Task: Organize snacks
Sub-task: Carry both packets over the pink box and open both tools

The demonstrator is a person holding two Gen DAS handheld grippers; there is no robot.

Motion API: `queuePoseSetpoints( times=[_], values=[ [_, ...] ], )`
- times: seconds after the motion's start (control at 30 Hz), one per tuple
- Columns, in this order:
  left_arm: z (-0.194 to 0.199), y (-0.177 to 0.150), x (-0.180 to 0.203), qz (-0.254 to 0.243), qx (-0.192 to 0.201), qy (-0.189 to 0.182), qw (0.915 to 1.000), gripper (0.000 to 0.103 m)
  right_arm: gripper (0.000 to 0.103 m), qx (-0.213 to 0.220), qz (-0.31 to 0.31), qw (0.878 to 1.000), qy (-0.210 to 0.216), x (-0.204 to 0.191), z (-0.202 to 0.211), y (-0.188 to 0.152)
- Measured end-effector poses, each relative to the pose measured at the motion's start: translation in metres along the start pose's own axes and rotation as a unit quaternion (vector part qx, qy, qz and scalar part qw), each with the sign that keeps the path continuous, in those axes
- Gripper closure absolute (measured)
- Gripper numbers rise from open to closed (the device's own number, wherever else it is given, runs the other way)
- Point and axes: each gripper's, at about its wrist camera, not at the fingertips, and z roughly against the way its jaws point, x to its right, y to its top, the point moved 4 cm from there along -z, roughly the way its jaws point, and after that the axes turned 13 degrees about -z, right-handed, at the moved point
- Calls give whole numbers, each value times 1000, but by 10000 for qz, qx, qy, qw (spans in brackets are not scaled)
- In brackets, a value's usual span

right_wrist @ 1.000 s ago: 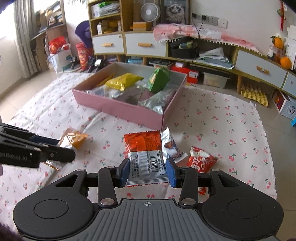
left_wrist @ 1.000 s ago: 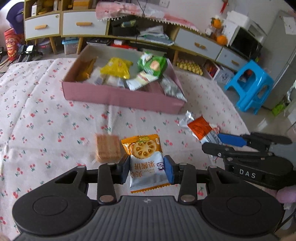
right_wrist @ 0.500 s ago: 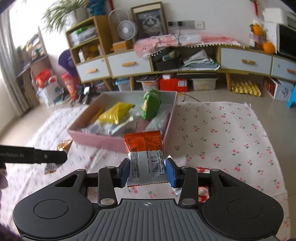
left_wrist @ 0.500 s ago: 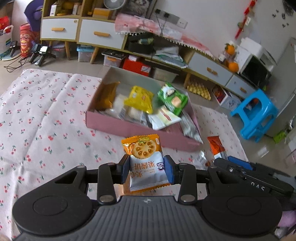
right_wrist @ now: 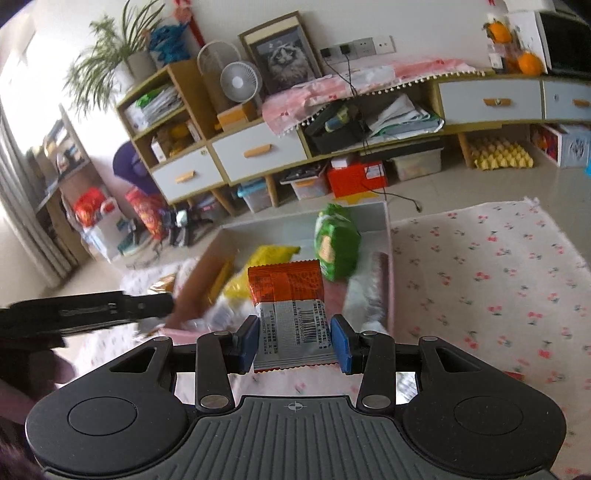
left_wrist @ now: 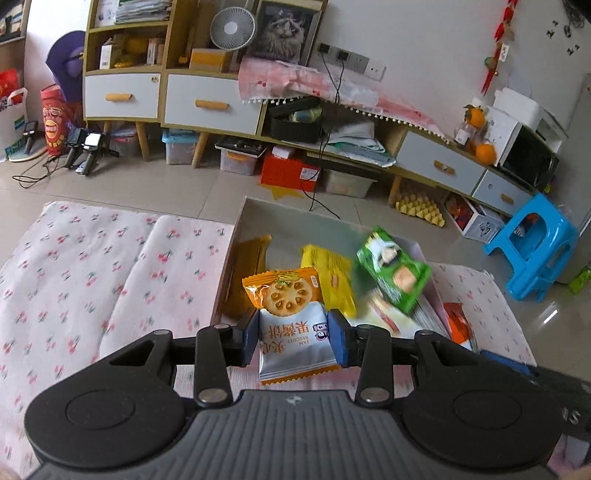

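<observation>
Both grippers pinched packets lengthwise: left gripper (left_wrist: pixel 293 338) the orange-and-white biscuit packet (left_wrist: pixel 290 317), right gripper (right_wrist: pixel 294 341) the red-and-silver foil packet (right_wrist: pixel 290 314); the pink cardboard box (right_wrist: pixel 388 258) lay directly ahead of both.

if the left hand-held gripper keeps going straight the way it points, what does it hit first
Probably the yellow snack packet in the pink box, right behind the jam biscuit packet that the left hand-held gripper holds; depth is unclear.

A home living room: drawer cabinets (left_wrist: pixel 210 103), framed cat portrait (left_wrist: pixel 282 31), desk fan (right_wrist: pixel 240 82), cherry-print floor cloth (right_wrist: pixel 498 266).
</observation>
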Motion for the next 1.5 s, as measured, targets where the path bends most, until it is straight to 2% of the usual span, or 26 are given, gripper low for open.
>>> queuePoseSetpoints(
  times=[0.17,0.3,0.43,0.77,0.83,0.9,0.97,1.07,1.3,1.5],
  values=[
    [-28,14,-3,-310,-48,13,9995,67,62,83,-444,9988,182,-6,-18,8],
    [-46,24,-7,-488,-81,-4,9988,67,62,149,-340,9992,121,-13,-35,14],
    [-61,29,-8,-623,-109,2,9980,66,62,24,-334,9994,61,-12,-58,16],
    [-75,29,-11,-571,-148,-29,9983,65,59,60,-439,9990,76,0,-78,24],
    [-74,30,-10,-631,-81,91,9979,59,58,81,-489,9987,89,2,-78,25],
    [-72,29,-9,-628,-58,97,9980,53,44,53,-633,9979,104,5,-78,28],
    [-72,30,-9,-592,-75,128,9981,50,38,86,-708,9974,118,7,-76,29],
    [-69,31,-10,-590,-83,153,9981,48,37,102,-664,9977,105,5,-72,29],
    [-51,33,-6,-799,-92,261,9964,34,28,192,-598,9980,110,2,-53,34],
    [-34,31,0,-869,-122,275,9958,26,23,221,-378,9990,82,-4,-30,31]
  ],
)
